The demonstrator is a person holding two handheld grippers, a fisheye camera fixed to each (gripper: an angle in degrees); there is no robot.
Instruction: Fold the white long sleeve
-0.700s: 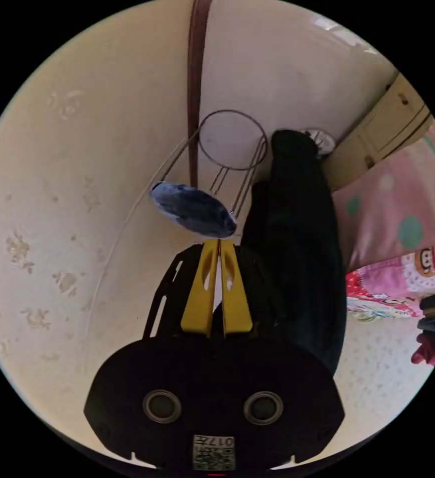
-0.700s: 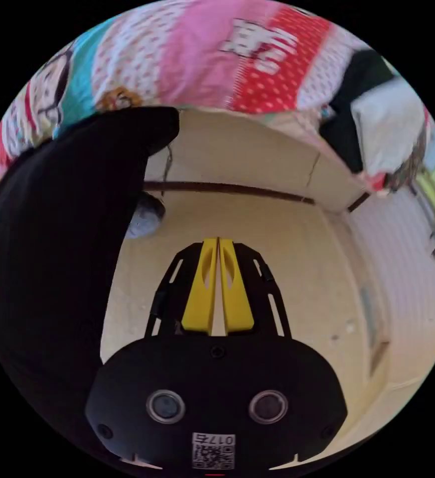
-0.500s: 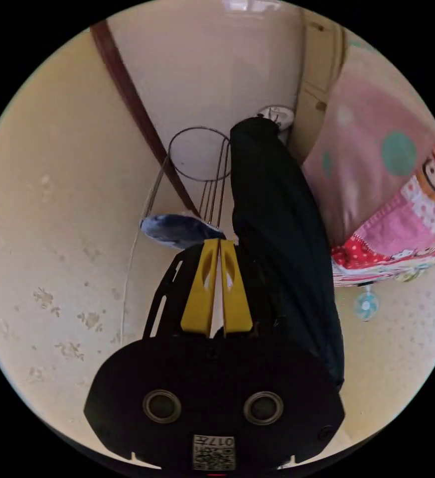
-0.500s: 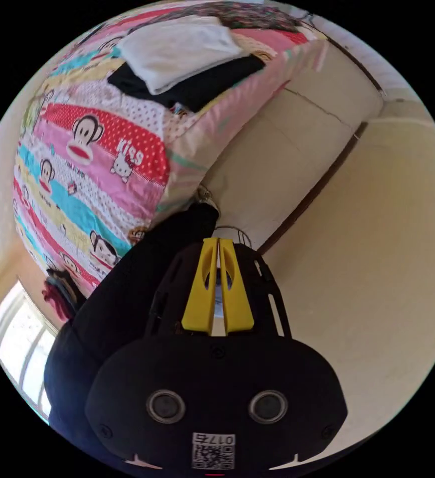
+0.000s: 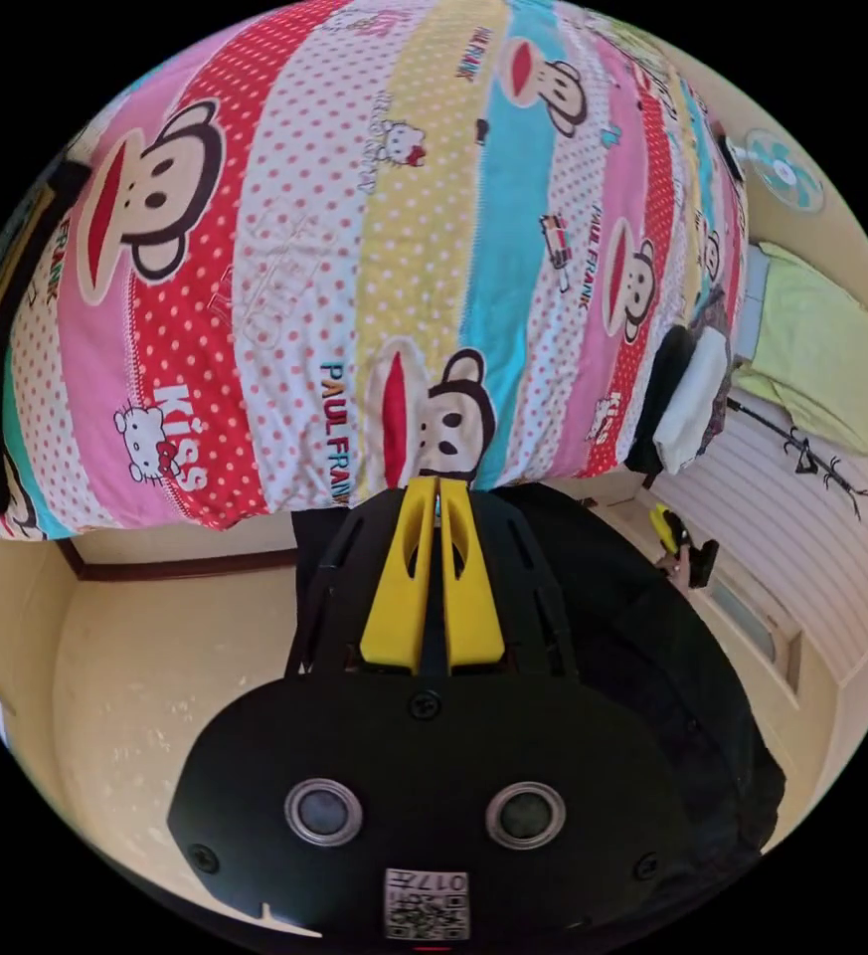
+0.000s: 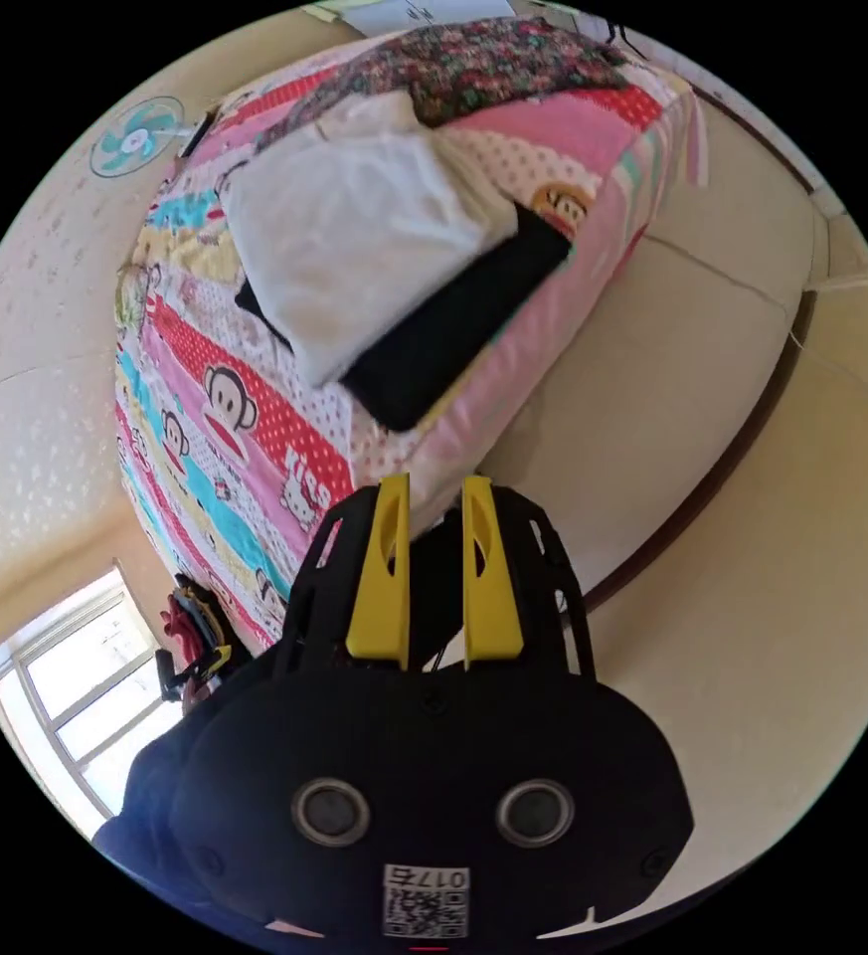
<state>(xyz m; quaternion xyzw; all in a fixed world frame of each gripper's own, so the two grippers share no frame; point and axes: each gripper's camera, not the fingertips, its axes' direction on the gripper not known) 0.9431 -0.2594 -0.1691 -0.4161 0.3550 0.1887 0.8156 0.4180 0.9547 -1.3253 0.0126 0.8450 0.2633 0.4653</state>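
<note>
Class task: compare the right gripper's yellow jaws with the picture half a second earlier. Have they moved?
Yes. Against the black gripper body, the right gripper has opened: its jaws, closed together earlier, now stand apart.

cartoon-print bedspread (image 5: 354, 249), wall fan (image 6: 135, 139), window (image 6: 86, 696), green pillow (image 5: 811, 348)

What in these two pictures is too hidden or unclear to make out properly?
- White garment, right gripper view: bunched and blurred, so its sleeves can't be told.
- Black garment beneath it: mostly covered by the white one.
- Left gripper view: the same pile is small and seen edge-on.
- Dark cloth by the left gripper: partly hidden behind its housing.
</note>
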